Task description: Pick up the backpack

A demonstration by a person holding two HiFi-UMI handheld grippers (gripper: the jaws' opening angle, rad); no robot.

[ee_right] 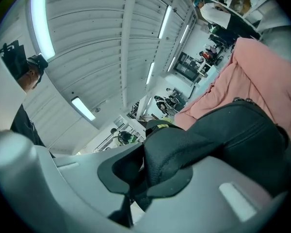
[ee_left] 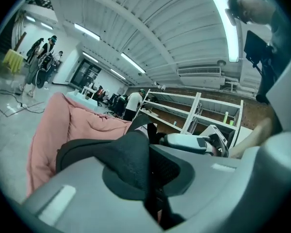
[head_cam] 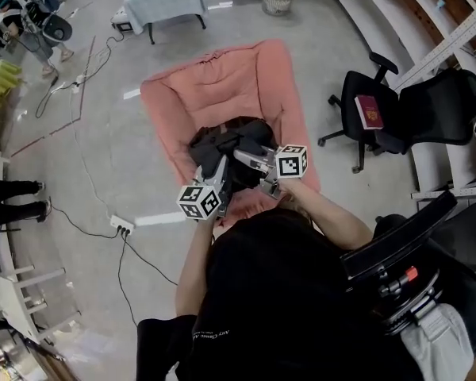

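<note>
Grab part looks done: the left gripper (ee_left: 153, 188) and right gripper (ee_right: 150, 183) are each clamped on a padded black strap (ee_left: 128, 159) of the backpack (head_cam: 226, 141). It's resting on the pink cushion (head_cam: 222, 78), so the actual lift is what's left imo. Its long axis seems to run along the cushion, strap end toward the person, but it's too bunched up to be sure.

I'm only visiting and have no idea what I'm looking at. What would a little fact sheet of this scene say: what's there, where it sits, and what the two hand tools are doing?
Setting: large workshop floor, seen from above
Main item: black backpack over a pink cushion
Left gripper: shut on a black mesh strap of the backpack
Right gripper: also shut on a black mesh strap
Lifted yet: cannot tell
Nearby: black office chair with a red book on its seat
</note>
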